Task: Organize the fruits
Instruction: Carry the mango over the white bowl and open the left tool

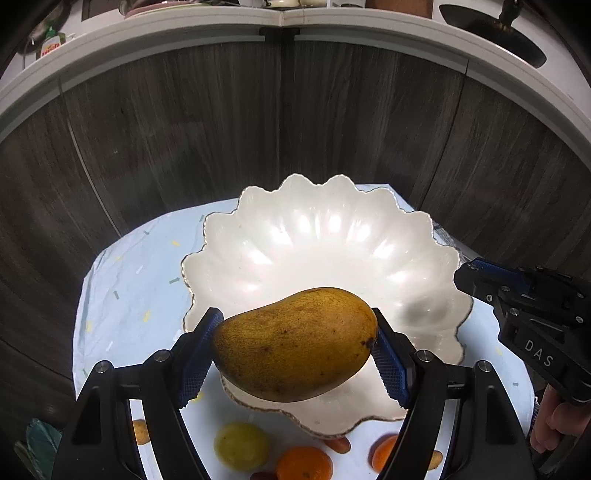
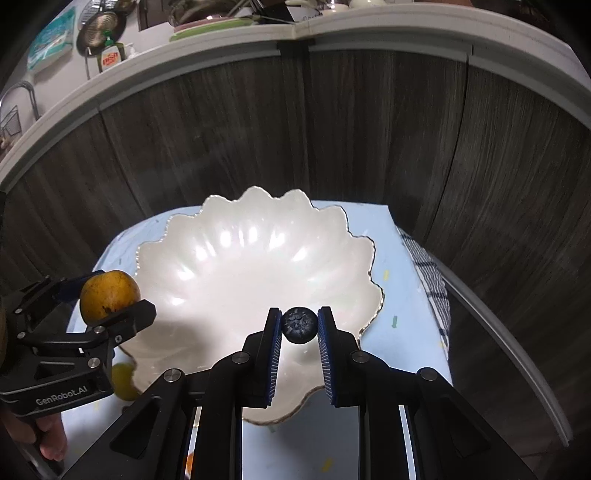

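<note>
Mango and blueberry held over the white bowl

Mango [image 1: 295, 343] sits crosswise between the blue pads of the left gripper [image 1: 299, 347], jaws spread wide and pressing on its two ends, above the near rim of the scalloped white bowl [image 1: 258, 229]. The left wrist view shows its whole speckled yellow-brown skin; the right wrist view shows only one rounded end [image 2: 109, 293] at nine o'clock, behind a black finger of that gripper [image 2: 110, 306].

Only the right wrist view shows the blueberry [image 2: 300, 325], pinched between the narrow jaws of the right gripper [image 2: 300, 326] over the bowl's [image 2: 207, 258] near side. In the left wrist view that gripper [image 1: 476, 275] enters at three o'clock, seen side-on, the berry hidden.

The bowl stands on a pale blue cloth [image 1: 122, 280] with small coloured flecks. At six o'clock in the left wrist view, loose fruit lies on the cloth between the gripper's arms: a yellow-green lemon [image 1: 242, 445] and an orange [image 1: 304, 463], with others partly covered. A checked towel [image 2: 430, 280] lies at the cloth's three o'clock edge. Dark wood cabinet fronts [image 1: 184, 129] rise behind, under a pale countertop [image 1: 147, 29].
</note>
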Motion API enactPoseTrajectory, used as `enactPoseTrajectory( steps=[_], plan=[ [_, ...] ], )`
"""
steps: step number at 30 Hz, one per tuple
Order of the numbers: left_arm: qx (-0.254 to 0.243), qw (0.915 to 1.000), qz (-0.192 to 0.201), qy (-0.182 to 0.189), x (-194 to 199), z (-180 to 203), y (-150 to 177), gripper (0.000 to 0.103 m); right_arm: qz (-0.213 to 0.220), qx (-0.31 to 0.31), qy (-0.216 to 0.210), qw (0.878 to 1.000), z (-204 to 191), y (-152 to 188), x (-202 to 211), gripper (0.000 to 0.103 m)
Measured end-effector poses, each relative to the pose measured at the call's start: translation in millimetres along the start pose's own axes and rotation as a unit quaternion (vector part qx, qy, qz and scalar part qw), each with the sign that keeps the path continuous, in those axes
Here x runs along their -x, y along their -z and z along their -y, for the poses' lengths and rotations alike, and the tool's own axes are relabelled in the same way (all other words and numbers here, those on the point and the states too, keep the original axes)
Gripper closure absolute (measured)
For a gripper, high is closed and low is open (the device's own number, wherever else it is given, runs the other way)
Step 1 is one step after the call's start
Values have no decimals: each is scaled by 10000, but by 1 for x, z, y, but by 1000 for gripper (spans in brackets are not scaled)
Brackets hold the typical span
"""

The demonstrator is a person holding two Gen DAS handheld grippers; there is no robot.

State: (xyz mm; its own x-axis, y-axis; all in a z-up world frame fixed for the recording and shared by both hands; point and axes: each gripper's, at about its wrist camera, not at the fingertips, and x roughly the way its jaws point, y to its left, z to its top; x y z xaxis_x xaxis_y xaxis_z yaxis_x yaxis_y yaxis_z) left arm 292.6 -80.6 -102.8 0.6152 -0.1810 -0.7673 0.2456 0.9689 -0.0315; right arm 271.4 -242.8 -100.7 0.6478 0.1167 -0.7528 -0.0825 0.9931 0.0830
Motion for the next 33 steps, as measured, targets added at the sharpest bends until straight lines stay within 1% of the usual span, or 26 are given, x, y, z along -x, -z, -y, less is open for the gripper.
enactPoseTrajectory(
  steps=[8,15,17,18,19,20,21,22,23,25,28,33],
  plan=[
    [53,9995,-309,22,-18,-2,-2,26,-254,-63,-4,9997,5,-1,-19,82],
    [129,9979,-633,-29,-33,-5,1,25,-472,-130,24,9988,7,-2,-29,81],
    [150,9976,-668,-31,-34,-6,3,23,-522,-128,38,9985,7,-3,-29,81],
    [142,9979,-626,-59,-33,-6,3,18,-529,-116,49,9985,6,-3,-29,77],
    [133,9984,-548,-100,-30,-6,2,8,-515,-109,68,9986,6,-3,-28,66],
    [126,9986,-490,-130,-27,-6,2,3,-470,-110,101,9988,6,-3,-25,61],
    [111,9988,-444,-160,-25,-6,0,3,-424,-111,140,9989,6,-4,-23,51],
    [92,9989,-430,-179,-23,-6,-1,3,-372,-115,177,9991,6,-4,-20,43],
    [86,9989,-423,-195,-21,-6,-2,3,-333,-122,209,9992,6,-5,-18,40],
    [92,9989,-387,-233,-17,-7,-4,3,-259,-146,260,9992,7,-7,-13,30],
    [109,9991,-303,-287,-9,-7,-6,1,-167,-146,333,9992,6,-10,-5,23],
    [125,9992,-192,-332,5,-7,-10,1,-51,-161,363,9992,5,-16,8,22]
  ],
)
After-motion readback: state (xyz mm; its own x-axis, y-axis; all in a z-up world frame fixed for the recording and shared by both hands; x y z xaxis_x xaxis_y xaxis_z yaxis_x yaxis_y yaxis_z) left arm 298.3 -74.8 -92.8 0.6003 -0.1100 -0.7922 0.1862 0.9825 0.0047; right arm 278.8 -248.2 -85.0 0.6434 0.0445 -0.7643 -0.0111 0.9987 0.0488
